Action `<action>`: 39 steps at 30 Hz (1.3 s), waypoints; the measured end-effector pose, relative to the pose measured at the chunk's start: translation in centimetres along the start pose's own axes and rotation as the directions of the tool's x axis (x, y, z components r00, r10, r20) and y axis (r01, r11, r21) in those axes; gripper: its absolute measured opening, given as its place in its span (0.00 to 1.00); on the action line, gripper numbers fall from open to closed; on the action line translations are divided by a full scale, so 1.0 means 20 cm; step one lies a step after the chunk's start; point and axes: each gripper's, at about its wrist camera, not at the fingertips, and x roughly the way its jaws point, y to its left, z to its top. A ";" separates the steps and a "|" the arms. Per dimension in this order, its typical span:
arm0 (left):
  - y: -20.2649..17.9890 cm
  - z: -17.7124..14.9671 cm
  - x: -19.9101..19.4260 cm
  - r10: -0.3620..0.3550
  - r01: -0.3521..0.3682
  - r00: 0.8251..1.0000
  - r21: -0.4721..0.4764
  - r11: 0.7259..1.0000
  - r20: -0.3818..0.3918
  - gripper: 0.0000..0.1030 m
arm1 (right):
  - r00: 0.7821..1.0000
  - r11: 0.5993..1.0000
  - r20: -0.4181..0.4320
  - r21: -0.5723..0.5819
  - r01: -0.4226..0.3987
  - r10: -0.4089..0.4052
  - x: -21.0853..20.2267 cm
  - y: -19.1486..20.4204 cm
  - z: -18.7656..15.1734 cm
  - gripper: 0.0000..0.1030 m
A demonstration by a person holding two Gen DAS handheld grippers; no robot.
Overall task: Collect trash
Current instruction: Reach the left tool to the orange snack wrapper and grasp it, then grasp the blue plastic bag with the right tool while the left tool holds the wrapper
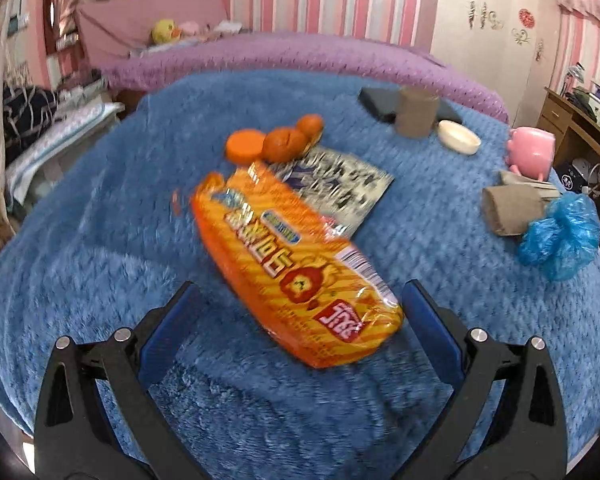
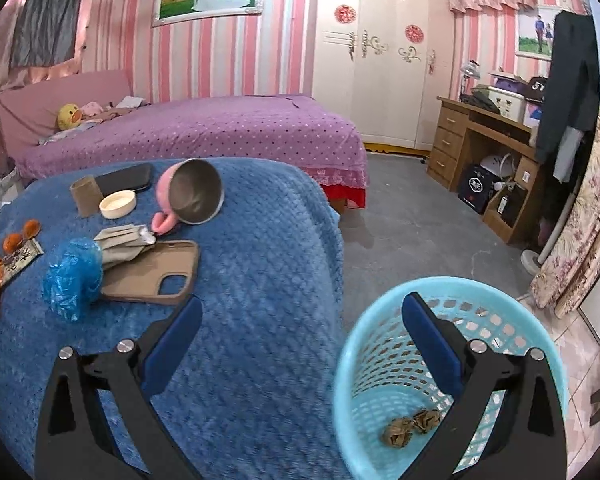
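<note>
hovering low over the blue blanket-covered surface (image 1: 80,240), the left gripper (image 1: 296,300) has its jaws wide apart with the near end of the orange snack wrapper (image 1: 296,268) lying between them; nothing is gripped, and whether the right-hand jaw grazes the wrapper's edge is too blurred to tell. this looks like the approach for picking up the next piece of trash. the next move calls for dropping a little, closing on the wrapper's crinkled near end, and lifting it clear of the black-and-white wrapper (image 1: 340,184) tucked partly beneath its far end.

just beyond the orange wrapper sit small orange fruits (image 1: 288,142). off to its right lie a cardboard tube (image 1: 508,208) and a crumpled blue plastic bag (image 1: 556,236), likely later pickups. farther on stand another cardboard roll (image 1: 416,114), a white dish (image 1: 458,136) and a pink mug (image 1: 530,152).

the right gripper (image 2: 302,322) also has its jaws fully apart and holds nothing. it hangs over the surface's edge, well to the right of the orange wrapper, with one jaw above the light blue basket (image 2: 380,320) on the floor, where two crumpled brown scraps (image 2: 410,426) lie.
</note>
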 end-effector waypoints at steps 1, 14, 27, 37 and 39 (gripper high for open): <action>0.01 0.00 0.00 0.001 -0.001 1.000 -0.012 1.000 -0.006 0.95 | 1.000 1.000 -0.001 -0.002 -0.004 0.004 0.00 0.02 0.00 0.95; -0.01 0.01 0.00 -0.014 0.015 1.000 0.066 0.998 -0.012 0.31 | 0.996 0.993 -0.023 -0.071 -0.091 0.090 0.02 0.33 -0.01 0.95; -0.02 0.07 -0.18 -0.058 0.045 0.990 0.100 0.994 0.129 0.06 | 0.982 0.975 -0.020 -0.118 -0.188 0.187 -0.01 0.53 -0.04 0.95; -0.02 0.10 -0.15 -0.069 0.061 0.991 0.074 0.995 0.113 0.06 | 0.968 0.957 -0.069 -0.147 -0.249 0.242 0.09 0.75 -0.02 0.93; -0.02 0.11 -0.14 -0.070 0.062 0.991 0.068 0.996 0.111 0.06 | 0.961 0.948 -0.093 -0.165 -0.272 0.260 0.12 0.80 -0.02 0.79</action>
